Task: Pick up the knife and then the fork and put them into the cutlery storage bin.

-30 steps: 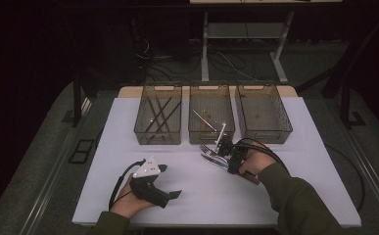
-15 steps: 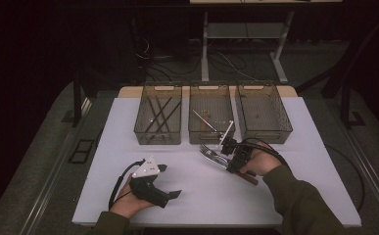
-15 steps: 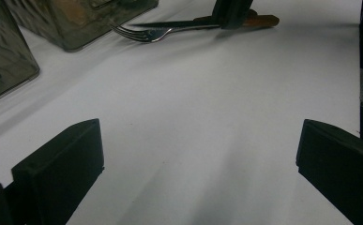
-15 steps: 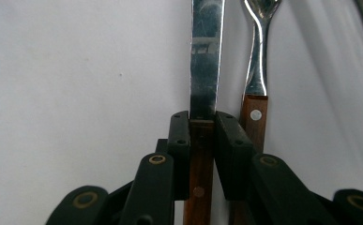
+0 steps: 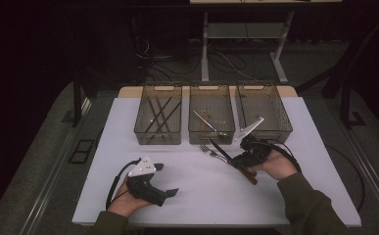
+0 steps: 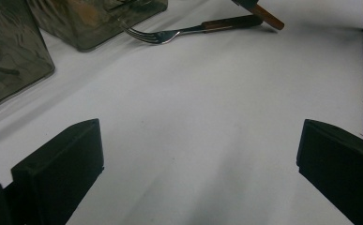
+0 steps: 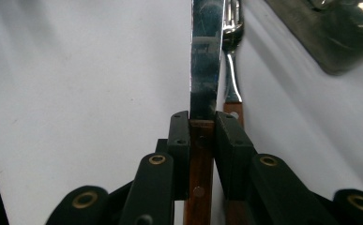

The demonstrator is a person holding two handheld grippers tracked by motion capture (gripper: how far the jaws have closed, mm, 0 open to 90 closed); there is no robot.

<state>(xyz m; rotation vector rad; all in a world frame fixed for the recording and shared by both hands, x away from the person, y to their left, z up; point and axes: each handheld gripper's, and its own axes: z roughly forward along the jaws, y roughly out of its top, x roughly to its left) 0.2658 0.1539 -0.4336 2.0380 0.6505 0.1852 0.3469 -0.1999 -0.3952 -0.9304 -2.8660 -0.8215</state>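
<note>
where the white table point(image 5: 285, 196) ends, dark floor point(image 5: 40, 166); cables trail.

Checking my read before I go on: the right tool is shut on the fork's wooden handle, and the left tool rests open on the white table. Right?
Not quite. The right tool is shut on the knife, clamped at the top of its wooden handle, as the right gripper view shows; the fork lies beside it on the table. The left tool does rest open there.

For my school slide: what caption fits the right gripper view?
Hand-held gripper clamps a wooden-handled knife beside a fork.
</note>
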